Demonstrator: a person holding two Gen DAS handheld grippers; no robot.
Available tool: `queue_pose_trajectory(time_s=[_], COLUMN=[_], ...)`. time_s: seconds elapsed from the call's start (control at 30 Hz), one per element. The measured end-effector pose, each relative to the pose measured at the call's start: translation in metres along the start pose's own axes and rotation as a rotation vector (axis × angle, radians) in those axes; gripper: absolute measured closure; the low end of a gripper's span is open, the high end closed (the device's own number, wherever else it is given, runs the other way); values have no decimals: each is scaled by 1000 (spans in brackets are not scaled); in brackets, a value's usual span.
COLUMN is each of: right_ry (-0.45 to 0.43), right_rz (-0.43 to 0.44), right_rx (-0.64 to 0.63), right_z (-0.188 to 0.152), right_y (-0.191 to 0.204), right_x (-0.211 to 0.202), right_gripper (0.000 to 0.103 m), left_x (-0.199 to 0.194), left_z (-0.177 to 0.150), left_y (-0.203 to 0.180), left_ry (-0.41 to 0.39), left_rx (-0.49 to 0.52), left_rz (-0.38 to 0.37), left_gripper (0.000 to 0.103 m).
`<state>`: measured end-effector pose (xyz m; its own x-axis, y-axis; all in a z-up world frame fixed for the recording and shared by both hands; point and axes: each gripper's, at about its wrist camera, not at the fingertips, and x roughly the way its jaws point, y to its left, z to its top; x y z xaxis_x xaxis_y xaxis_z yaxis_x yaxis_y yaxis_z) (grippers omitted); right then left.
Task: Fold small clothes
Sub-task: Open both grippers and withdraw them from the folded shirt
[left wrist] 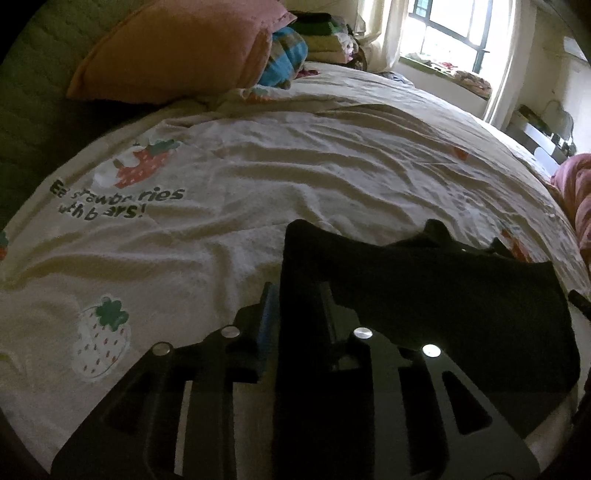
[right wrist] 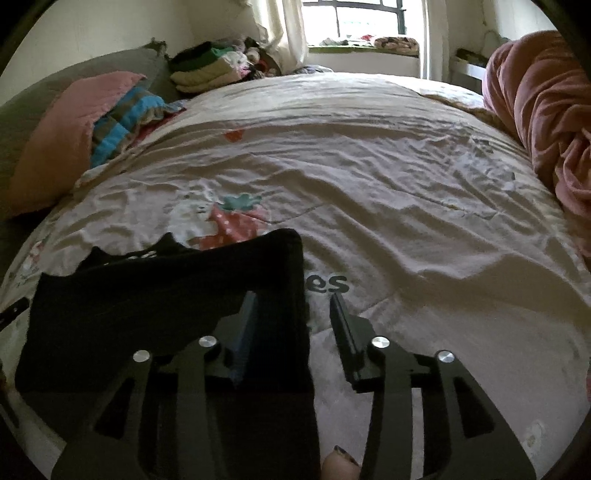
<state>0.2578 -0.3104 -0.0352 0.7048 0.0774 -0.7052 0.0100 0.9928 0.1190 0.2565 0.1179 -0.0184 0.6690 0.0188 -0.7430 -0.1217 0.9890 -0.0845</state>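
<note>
**Black garment on the strawberry-print bed**

A wide bed filled both views, covered by a wrinkled cream bedspread printed with red and white strawberries, small bears and dark lettering. At the head end lay a large pink fabric pillow, with a blue and grey striped cloth bunched against it. Beyond that, a stack of folded clothes in green, black and yellow sat near the corner of the room. A bright barred window with pale curtains stood past the far end of the bed, its sill strewn with small items. A crumpled dusty-pink blanket was heaped along the bed's right edge.

The small black cloth garment lay flat on the near part of the bedspread, stretched between the two tools. The left hand-held gripper had its jaws slightly parted, with the garment's left edge lying between them; whether the pads pressed it could not be told. The right hand-held gripper stood spread, the garment's right edge draped by its left finger, its right finger clear over bare bedspread. A fingertip with a dark nail showed at the bottom edge of the right wrist view
</note>
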Motion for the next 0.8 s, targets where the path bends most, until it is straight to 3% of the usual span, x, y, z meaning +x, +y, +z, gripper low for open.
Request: queue_pose_trajectory(time_s=[0.3, 0.5, 0.8], right_ry=[-35, -45, 10], right_rz=[82, 111, 131], right_rx=[-89, -91, -147], right_z=[-23, -39, -63], right_y=[24, 27, 37], right_x=[-52, -72, -75], right_gripper=[40, 39, 39], left_x=[-27, -44, -57], left_z=[-12, -20, -40], left_y=[-11, -19, -23], left_ry=[-3, -9, 12], left_rx=[32, 60, 77], left_rz=[-30, -41, -47], left_gripper=[73, 69, 68])
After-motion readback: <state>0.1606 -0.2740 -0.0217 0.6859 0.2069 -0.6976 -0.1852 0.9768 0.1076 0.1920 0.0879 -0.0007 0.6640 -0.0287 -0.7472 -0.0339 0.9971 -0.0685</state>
